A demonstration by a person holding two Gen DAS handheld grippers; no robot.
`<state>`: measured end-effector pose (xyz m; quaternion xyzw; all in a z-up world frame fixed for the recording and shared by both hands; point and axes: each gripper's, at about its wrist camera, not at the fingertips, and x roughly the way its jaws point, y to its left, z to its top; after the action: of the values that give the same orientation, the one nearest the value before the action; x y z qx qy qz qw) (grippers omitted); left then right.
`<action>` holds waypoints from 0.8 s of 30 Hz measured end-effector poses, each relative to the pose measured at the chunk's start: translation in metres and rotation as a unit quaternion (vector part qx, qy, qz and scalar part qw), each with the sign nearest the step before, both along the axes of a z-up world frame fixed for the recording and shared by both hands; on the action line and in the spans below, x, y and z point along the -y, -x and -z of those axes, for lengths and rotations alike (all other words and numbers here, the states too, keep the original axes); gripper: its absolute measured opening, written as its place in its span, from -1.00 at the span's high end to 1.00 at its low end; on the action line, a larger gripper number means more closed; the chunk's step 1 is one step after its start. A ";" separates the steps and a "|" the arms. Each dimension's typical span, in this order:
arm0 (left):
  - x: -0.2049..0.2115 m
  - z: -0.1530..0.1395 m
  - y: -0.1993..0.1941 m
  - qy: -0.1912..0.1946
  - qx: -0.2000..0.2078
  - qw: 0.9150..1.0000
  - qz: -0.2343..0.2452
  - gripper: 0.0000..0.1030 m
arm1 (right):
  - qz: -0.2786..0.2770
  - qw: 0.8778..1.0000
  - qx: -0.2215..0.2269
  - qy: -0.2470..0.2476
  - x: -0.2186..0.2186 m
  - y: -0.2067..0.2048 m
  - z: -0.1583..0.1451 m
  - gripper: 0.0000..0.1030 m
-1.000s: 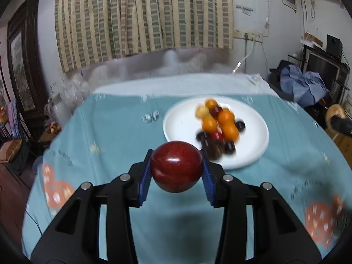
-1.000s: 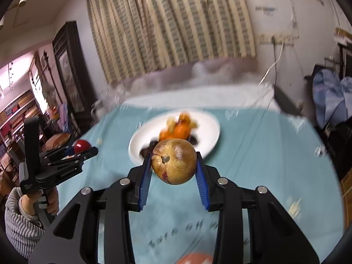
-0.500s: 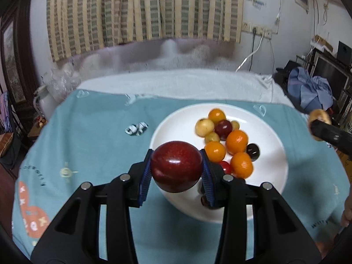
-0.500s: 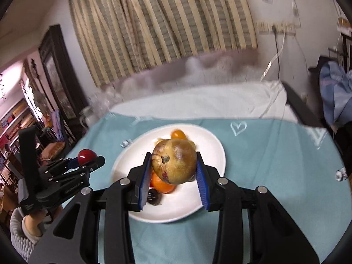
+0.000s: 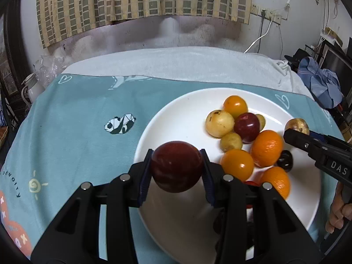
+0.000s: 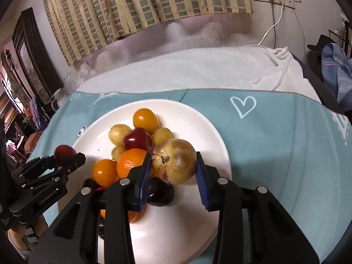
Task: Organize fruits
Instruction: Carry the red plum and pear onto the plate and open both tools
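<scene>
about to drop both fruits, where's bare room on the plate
Bare: the white plate left of the fruit pile, and its near part under the dark red fruit; also right of the pile, beyond the yellow-brown fruit. Middle is crowded.

My left gripper (image 5: 177, 168) is matt black plastic with blue rubbery pads (image 5: 145, 176) and shiny metal bolt heads. It clamps a dark red apple (image 5: 177, 169) with smooth, softly glossy skin. My right gripper (image 6: 173, 171), of the same plastic, clamps a yellow-brown fruit (image 6: 173, 160) with dull, speckled skin. The white plate (image 5: 176, 123) looks like glazed, glossy ceramic. The oranges (image 5: 266, 147) have shiny, dimpled peel. The teal cloth (image 5: 77, 121) is soft, matt fabric; the white towel (image 6: 198, 70) behind it is rough terry.
</scene>
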<state>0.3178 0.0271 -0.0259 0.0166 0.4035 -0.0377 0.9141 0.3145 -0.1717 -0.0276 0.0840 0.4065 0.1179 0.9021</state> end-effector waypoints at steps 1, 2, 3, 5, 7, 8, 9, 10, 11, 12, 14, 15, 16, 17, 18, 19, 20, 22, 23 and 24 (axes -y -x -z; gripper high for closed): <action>0.000 0.003 -0.002 0.001 -0.003 1.000 -0.001 0.19 | 0.000 1.000 -0.002 0.000 0.001 -0.001 0.001 0.26; -0.001 0.005 -0.003 0.002 -0.005 1.000 -0.002 0.19 | -0.001 1.000 -0.003 0.000 0.001 -0.003 0.003 0.26; -0.001 0.009 -0.006 0.006 -0.010 1.000 -0.002 0.19 | -0.002 1.000 -0.005 0.001 0.001 -0.004 0.004 0.26; -0.001 0.013 -0.007 0.007 -0.015 1.000 0.001 0.19 | -0.001 1.000 -0.008 0.003 0.001 -0.006 0.007 0.26; 0.001 0.015 -0.007 0.001 -0.016 1.000 0.004 0.19 | 0.001 1.000 -0.010 0.004 0.001 -0.007 0.009 0.26; 0.002 0.016 -0.006 -0.002 -0.015 1.000 0.004 0.19 | 0.000 1.000 -0.010 0.005 -0.001 -0.007 0.010 0.26; 0.003 0.016 -0.007 -0.002 -0.014 1.000 0.005 0.18 | -0.001 1.000 -0.009 0.008 -0.001 -0.007 0.010 0.25; 0.003 0.017 -0.007 0.000 -0.014 1.000 0.006 0.17 | -0.002 1.000 -0.009 0.014 -0.003 -0.006 0.010 0.25; 0.004 0.017 -0.006 -0.001 -0.014 1.000 0.007 0.17 | -0.004 1.000 -0.009 0.017 -0.005 -0.006 0.010 0.24; 0.005 0.017 -0.006 -0.004 -0.013 1.000 0.007 0.16 | -0.004 1.000 -0.007 0.019 -0.005 -0.006 0.011 0.24; 0.006 0.017 -0.004 -0.010 -0.007 1.000 0.006 0.08 | -0.005 1.000 -0.005 0.025 -0.006 -0.007 0.011 0.24; 0.008 0.017 -0.003 -0.012 -0.003 1.000 0.007 0.01 | -0.005 1.000 -0.005 0.027 -0.007 -0.007 0.011 0.23; 0.009 0.017 -0.003 -0.013 -0.002 1.000 0.009 -0.05 | -0.004 1.000 -0.004 0.027 -0.007 -0.007 0.011 0.21; 0.010 0.016 -0.003 -0.014 0.000 1.000 0.011 -0.07 | -0.004 1.000 -0.004 0.027 -0.007 -0.007 0.010 0.21; 0.010 0.016 -0.002 -0.017 0.002 1.000 0.011 -0.10 | -0.003 1.000 -0.004 0.027 -0.007 -0.007 0.010 0.20; 0.011 0.016 -0.001 -0.021 0.005 1.000 0.012 -0.18 | -0.002 1.000 -0.003 0.029 -0.007 -0.007 0.010 0.16; 0.012 0.014 0.000 -0.023 0.009 1.000 0.012 -0.25 | 0.000 1.000 0.002 0.030 -0.006 -0.005 0.008 0.13; 0.012 0.010 0.004 -0.024 0.021 0.999 0.011 -0.42 | 0.003 1.000 0.014 0.027 -0.004 -0.002 0.003 0.12; 0.013 0.008 0.005 -0.024 0.025 0.999 0.011 -0.42 | 0.003 0.999 0.020 0.026 -0.004 -0.001 0.000 0.12; 0.013 0.005 0.006 -0.023 0.029 0.999 0.011 -0.42 | 0.001 0.999 0.024 0.026 -0.004 0.000 -0.003 0.12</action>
<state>0.3118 0.0144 -0.0305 0.0433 0.3772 -0.0381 0.9243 0.3142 -0.1678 -0.0242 0.0585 0.3879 0.1080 0.9135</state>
